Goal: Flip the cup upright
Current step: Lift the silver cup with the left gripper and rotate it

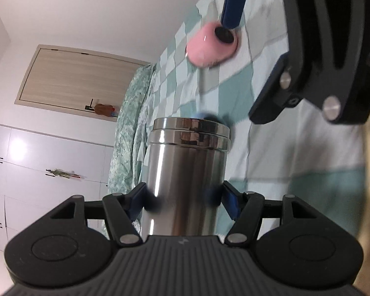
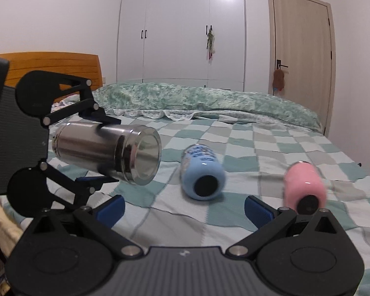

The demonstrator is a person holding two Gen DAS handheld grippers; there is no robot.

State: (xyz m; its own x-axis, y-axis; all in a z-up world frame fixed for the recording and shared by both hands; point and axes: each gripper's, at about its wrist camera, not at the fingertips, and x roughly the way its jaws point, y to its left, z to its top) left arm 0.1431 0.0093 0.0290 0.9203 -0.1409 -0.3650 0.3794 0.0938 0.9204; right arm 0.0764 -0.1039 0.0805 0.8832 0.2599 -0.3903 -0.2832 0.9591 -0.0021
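My left gripper [image 1: 185, 197] is shut on a steel cup [image 1: 185, 170] and holds it on its side above the bed; the right wrist view shows the same cup [image 2: 106, 153] horizontal in the left gripper [image 2: 103, 148]. A blue cup [image 2: 202, 172] lies on its side on the checkered bedsheet [image 2: 271, 148]. A pink cup [image 2: 304, 185] lies on its side to the right; it also shows in the left wrist view [image 1: 209, 46]. My right gripper [image 2: 183, 208] is open and empty, low over the sheet in front of the blue cup.
A green patterned duvet [image 2: 209, 101] is bunched along the far side of the bed. A wooden headboard [image 2: 49, 66] is at the left. White wardrobes [image 2: 180, 29] and a door [image 2: 301, 49] stand behind.
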